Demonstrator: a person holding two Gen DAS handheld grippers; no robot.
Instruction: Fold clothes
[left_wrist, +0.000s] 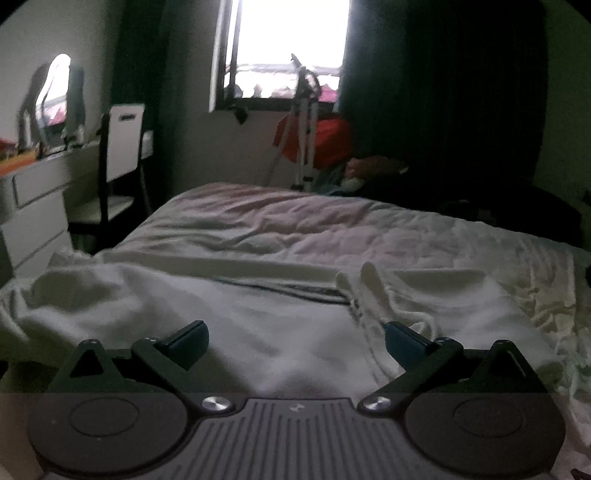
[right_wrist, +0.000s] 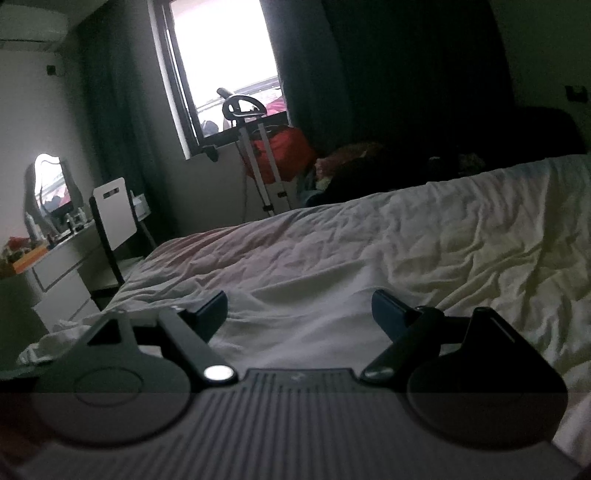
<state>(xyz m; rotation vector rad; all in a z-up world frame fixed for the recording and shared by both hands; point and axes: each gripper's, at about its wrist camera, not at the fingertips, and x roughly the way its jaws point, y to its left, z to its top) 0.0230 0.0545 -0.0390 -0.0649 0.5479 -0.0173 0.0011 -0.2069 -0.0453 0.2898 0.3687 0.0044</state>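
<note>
- Lying rumpled across the near edge of the bed (left_wrist: 280, 221), the white garment (left_wrist: 229, 314) spreads toward its left side
- Left gripper (left_wrist: 296, 341) fingers stand wide over the cloth, gripping nothing
- Right gripper (right_wrist: 299, 314) fingers wide too, empty, above the wrinkled sheet (right_wrist: 424, 240)

Under my left tool (left_wrist: 296, 345) I see a white garment (left_wrist: 258, 332) of soft, matt cloth, loosely rumpled. The bed (right_wrist: 424, 240) sheet is thin, creased fabric. My right tool (right_wrist: 299, 314) looks like matt black plastic with a ribbed body and shiny metal pivot screws (right_wrist: 216, 373).
</note>
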